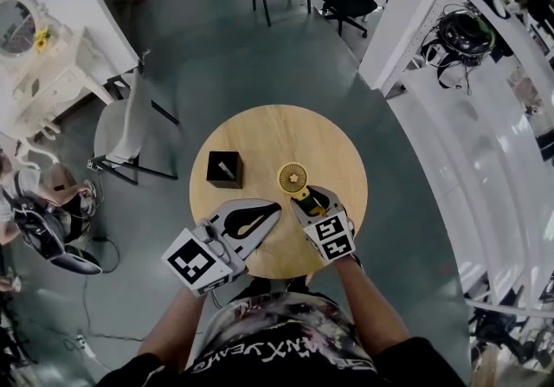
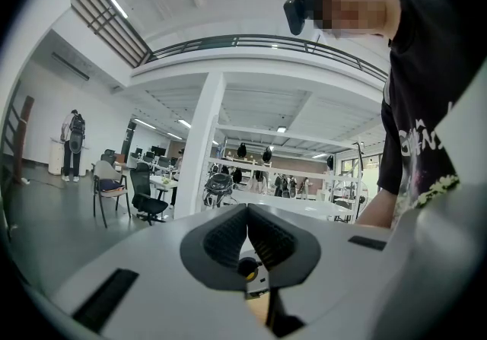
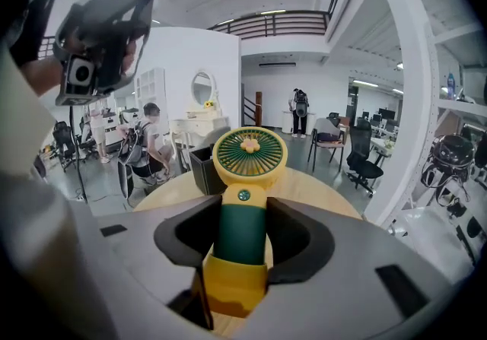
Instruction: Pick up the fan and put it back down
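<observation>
Fan (image 3: 248, 154) sits clamped by its handle in our right gripper (image 3: 243, 217), base partly hidden; our left gripper (image 2: 247, 233) is closed, empty. Black box (image 1: 224, 169) contents we cannot make out.

White lettering on black shirt (image 1: 260, 352), upside down, not legible, square coded markers on left tongs (image 1: 275, 207) and right tongs (image 1: 312, 197)

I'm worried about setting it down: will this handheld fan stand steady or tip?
Probably tippy: the fan has a round head wider than its yellow base, so it may topple on the table. It looks rigid: the right gripper clamps the green handle without denting it.
</observation>
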A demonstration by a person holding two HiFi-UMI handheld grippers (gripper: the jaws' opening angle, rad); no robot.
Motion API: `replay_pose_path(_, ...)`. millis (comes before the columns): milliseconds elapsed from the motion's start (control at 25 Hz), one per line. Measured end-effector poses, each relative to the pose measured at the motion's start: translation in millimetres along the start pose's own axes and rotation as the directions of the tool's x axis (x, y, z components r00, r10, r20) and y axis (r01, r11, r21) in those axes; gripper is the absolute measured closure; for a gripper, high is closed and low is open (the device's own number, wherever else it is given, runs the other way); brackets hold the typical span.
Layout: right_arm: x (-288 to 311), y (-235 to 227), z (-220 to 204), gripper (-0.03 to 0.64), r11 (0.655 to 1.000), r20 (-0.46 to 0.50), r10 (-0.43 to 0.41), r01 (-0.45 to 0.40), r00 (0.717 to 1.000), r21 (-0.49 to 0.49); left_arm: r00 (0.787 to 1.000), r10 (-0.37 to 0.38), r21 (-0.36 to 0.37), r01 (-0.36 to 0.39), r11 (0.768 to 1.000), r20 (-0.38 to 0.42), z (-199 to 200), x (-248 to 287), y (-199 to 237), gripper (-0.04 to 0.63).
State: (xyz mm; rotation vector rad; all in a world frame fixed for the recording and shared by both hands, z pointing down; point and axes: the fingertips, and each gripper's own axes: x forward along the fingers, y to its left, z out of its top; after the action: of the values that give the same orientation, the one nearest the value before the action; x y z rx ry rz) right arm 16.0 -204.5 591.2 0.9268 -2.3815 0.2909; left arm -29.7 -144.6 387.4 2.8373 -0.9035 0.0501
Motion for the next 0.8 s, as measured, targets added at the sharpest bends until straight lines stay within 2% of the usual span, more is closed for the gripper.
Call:
replay_pose_path(480,-56,10,82,0.433,0.999,0.203,0.019,-0.009,0.979,-0.049,1.000,0.002,0.004,-0.002,1.000,0.002,0,0,2,0.577)
replay_pose_path(640,-79,15,108,0.433,0.998,0.274,0.035,-0.021,0.961,-0.053,1.000,0.001,0.005,-0.001,1.000,0.000,0,0,1,0.577)
replay_pose_path(800,-99,16,128,0.433,0.995,0.377,0.056,-0.020,0.925,-0.100,1.000,0.000,0.007,0.000,1.000,0.003,2,1,1,0.577)
